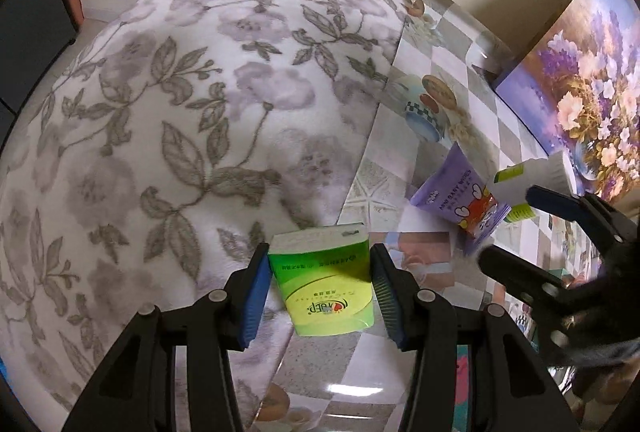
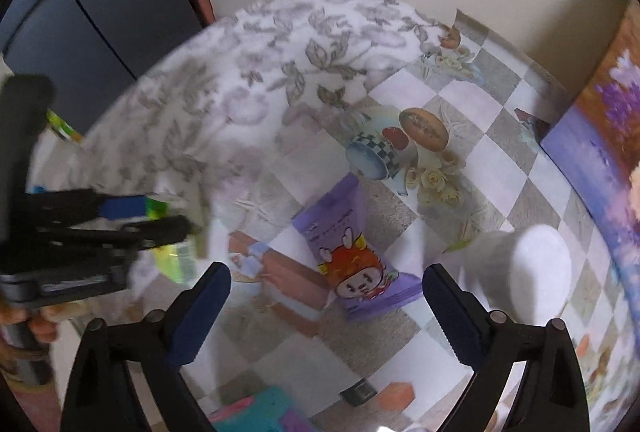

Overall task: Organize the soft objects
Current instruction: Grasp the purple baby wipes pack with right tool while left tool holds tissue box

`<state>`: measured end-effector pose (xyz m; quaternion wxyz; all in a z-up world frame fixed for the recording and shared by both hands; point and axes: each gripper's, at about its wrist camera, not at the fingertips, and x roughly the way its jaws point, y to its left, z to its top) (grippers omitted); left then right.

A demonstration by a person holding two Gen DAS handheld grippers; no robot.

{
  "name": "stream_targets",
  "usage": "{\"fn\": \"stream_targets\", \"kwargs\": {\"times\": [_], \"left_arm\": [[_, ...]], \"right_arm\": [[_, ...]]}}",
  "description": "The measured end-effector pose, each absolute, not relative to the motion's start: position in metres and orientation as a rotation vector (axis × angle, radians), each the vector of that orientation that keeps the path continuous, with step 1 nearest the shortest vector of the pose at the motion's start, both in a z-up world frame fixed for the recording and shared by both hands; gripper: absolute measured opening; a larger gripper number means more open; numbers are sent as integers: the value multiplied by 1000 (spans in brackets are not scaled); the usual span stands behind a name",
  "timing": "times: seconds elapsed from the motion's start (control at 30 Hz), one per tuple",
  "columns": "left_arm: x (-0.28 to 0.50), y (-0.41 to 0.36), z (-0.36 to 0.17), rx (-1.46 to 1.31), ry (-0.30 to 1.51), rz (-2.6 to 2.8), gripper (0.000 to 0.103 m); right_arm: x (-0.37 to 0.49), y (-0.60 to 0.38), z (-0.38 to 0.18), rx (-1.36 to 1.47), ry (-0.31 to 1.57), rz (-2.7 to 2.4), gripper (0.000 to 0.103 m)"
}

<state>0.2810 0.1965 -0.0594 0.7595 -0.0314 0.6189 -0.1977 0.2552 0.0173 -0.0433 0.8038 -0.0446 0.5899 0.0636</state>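
My left gripper (image 1: 320,280) is shut on a green tissue pack (image 1: 322,284), held at the edge of a floral folded blanket (image 1: 180,119). In the right wrist view the left gripper (image 2: 160,216) with the green pack (image 2: 176,256) is at the left. A purple baby-wipes pack (image 2: 352,256) with a cartoon face lies on the checkered tablecloth (image 2: 500,151), just ahead of my open, empty right gripper (image 2: 326,308). The wipes pack (image 1: 460,191) and right gripper (image 1: 512,224) also show in the left wrist view.
A white bottle (image 2: 520,264) with a green label stands right of the wipes pack. A flower painting (image 1: 580,103) leans against the wall at the right. The blanket (image 2: 248,83) covers the table's left part. A teal and pink object (image 2: 256,412) lies near the front edge.
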Motion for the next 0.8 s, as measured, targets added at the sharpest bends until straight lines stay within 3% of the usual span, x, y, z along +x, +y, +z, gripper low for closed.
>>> {"fn": "stream_targets", "kwargs": {"times": [0.23, 0.37, 0.63, 0.67, 0.8], "left_arm": [[282, 199, -68, -74, 1340, -439, 51], [282, 199, -70, -70, 1338, -443, 51], [280, 199, -74, -72, 1342, -449, 51], [280, 199, -75, -71, 1343, -449, 51], [279, 198, -76, -73, 1348, -452, 51]], "right_arm": [[266, 36, -59, -260, 1278, 130, 96], [270, 42, -66, -302, 1294, 139, 82], [270, 45, -80, -384, 1316, 110, 74], [270, 45, -82, -395, 1319, 106, 72], [270, 45, -86, -432, 1331, 79, 43]]}}
